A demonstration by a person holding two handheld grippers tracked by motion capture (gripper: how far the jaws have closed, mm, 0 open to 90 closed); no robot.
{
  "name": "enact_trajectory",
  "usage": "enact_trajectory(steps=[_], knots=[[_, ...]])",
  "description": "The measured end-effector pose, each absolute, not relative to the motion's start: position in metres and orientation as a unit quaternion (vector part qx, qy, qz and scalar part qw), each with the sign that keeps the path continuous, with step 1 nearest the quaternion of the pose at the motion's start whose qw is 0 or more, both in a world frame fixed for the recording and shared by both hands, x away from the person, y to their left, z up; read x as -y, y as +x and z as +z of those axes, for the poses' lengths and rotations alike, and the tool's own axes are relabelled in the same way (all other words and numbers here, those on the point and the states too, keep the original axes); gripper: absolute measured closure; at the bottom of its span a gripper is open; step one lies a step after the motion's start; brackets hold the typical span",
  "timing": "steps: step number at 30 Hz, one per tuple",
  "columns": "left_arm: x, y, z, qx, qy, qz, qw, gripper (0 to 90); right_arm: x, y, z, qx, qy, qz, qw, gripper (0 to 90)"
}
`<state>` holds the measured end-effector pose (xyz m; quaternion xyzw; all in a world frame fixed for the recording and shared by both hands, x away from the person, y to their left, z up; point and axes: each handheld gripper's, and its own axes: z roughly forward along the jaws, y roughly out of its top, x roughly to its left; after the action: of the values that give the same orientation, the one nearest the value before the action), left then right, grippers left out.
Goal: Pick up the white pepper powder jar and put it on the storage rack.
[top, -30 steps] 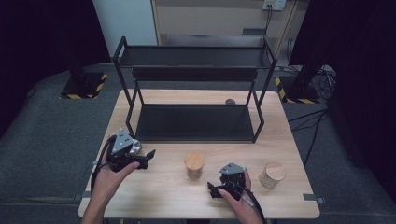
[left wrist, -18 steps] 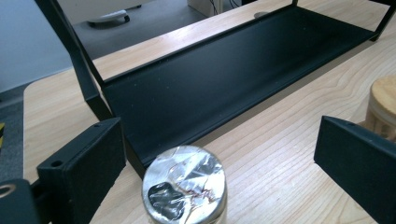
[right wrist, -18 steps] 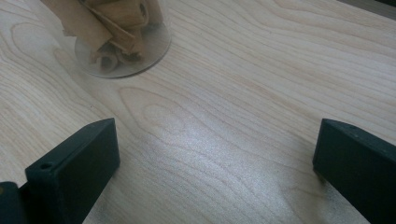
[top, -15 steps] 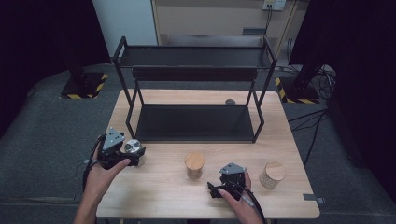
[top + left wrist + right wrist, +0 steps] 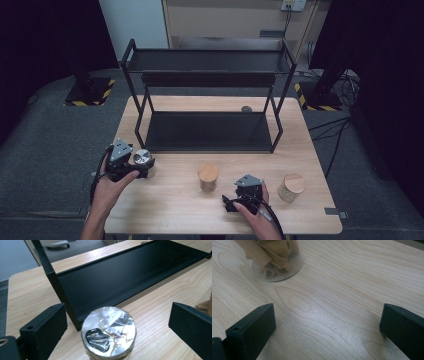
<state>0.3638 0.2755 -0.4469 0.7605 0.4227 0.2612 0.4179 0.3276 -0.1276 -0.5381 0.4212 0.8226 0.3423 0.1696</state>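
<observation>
**Shiny-Topped Jar Sitting Between the Left Jaws**

A small jar with a crinkly silver foil top [image 5: 108,332] is standing on the wooden counter [image 5: 170,200], close to its left edge. It is sitting just in front of the left front leg of the black rack [image 5: 53,282]. In the high view the jar [image 5: 142,158] is showing as a round silver spot next to the person's left hand.

The left gripper [image 5: 134,167] is reaching around the jar. Its two black jaws are standing wide apart, one on each side of the jar, and they are not touching it. The left hand is holding the gripper from behind.

The black rack [image 5: 207,131] is standing at the back of the counter, with a low shelf and a high shelf.

A jar with a wooden lid [image 5: 208,176] is standing near the middle of the counter, well apart from the foil jar. Another jar with a wooden lid [image 5: 291,187] is standing near the right edge.

The right gripper [image 5: 236,202] is resting low on the counter between those two jars. Its jaws are also wide apart, with bare wood between them. In the right gripper view, a clear jar holding brown rolled sticks [image 5: 274,257] is standing a little way ahead of the jaws.
</observation>
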Motion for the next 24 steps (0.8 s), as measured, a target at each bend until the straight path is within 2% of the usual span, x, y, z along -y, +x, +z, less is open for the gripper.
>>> enact_trajectory(steps=[24], knots=[[-0.284,0.370,-0.485,-0.427,0.761,0.262,0.411,0.6,0.128,0.328,-0.538,-0.823,0.421,0.342,0.170,0.4]])
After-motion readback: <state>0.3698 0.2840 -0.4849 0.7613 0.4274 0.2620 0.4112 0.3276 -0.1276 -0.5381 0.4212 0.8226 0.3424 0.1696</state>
